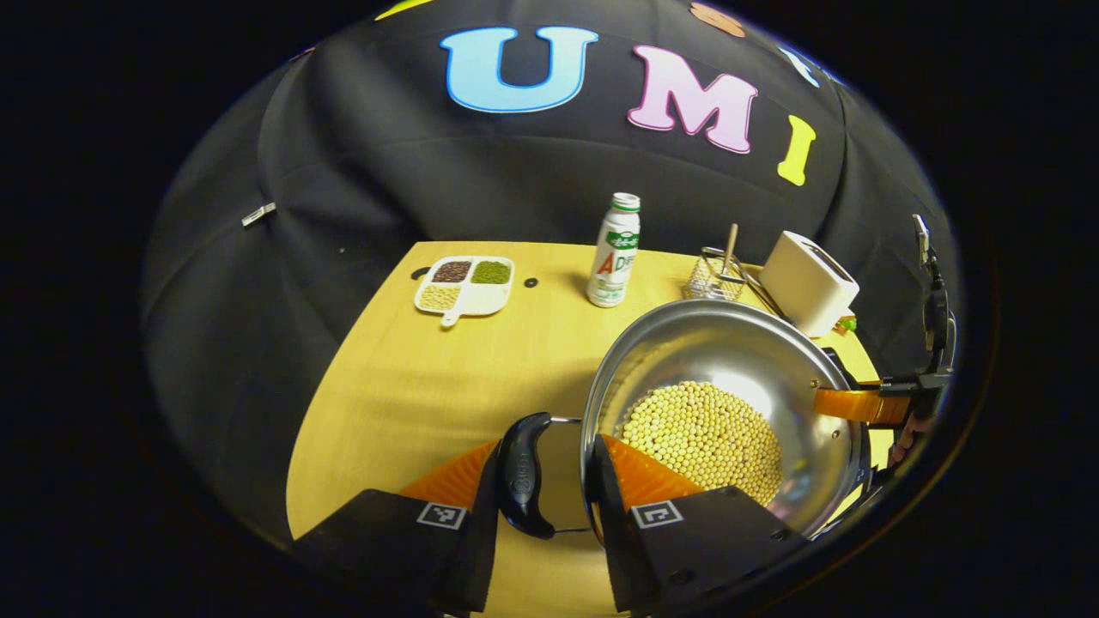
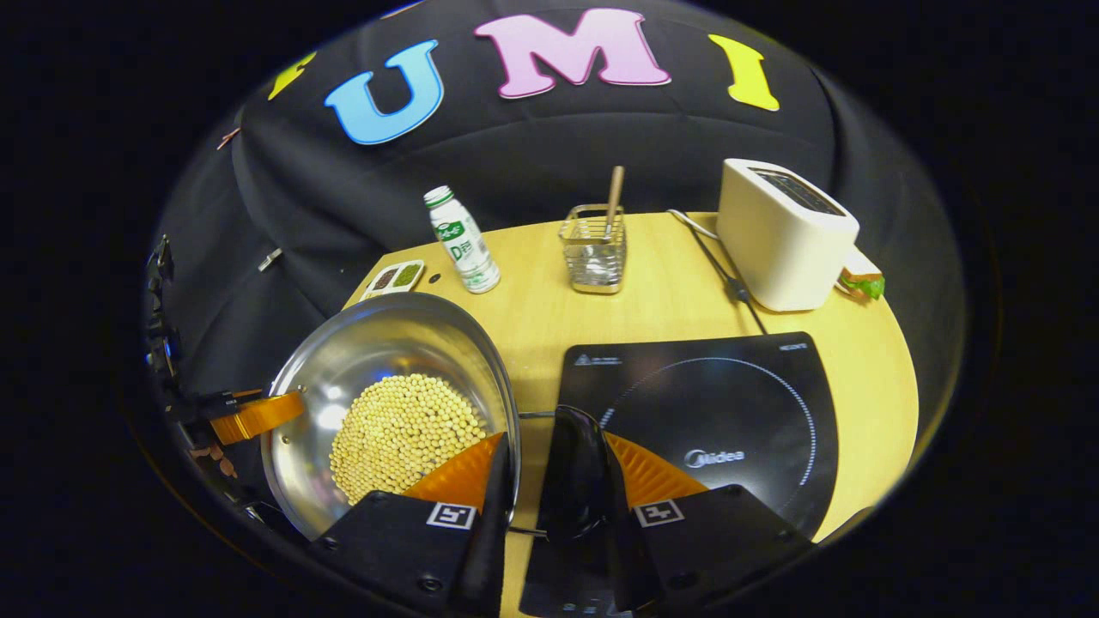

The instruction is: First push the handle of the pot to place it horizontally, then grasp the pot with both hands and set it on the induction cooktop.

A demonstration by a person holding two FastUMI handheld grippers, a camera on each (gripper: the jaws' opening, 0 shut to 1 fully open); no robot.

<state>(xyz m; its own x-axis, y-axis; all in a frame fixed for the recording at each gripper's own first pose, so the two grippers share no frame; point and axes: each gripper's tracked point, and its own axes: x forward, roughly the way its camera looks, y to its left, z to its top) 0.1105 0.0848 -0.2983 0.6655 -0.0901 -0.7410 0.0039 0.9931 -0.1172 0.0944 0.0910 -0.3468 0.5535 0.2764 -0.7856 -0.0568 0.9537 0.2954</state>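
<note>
Left gripper view has the left gripper (image 1: pixel 549 481) straddling the steel pot's (image 1: pixel 730 343) near side: one finger outside the black side handle (image 1: pixel 525 475), the other inside the rim against the soybeans (image 1: pixel 704 442), so handle and wall sit in a narrow gap; whether both fingers actually press I cannot tell. At 3 o'clock the other gripper reaches the far rim. Right gripper view shows the right gripper (image 2: pixel 549 481) placed likewise on the opposite black handle (image 2: pixel 577 472), one finger in the pot, one outside, gap narrow, contact again unclear. Both handles lie level, which suits a two-sided lift that keeps the beans from tipping. The pot sits on the wooden table (image 2: pixel 661 283), just beside the induction cooktop (image 2: pixel 730 403), at its 9 o'clock, not yet on it.
</note>
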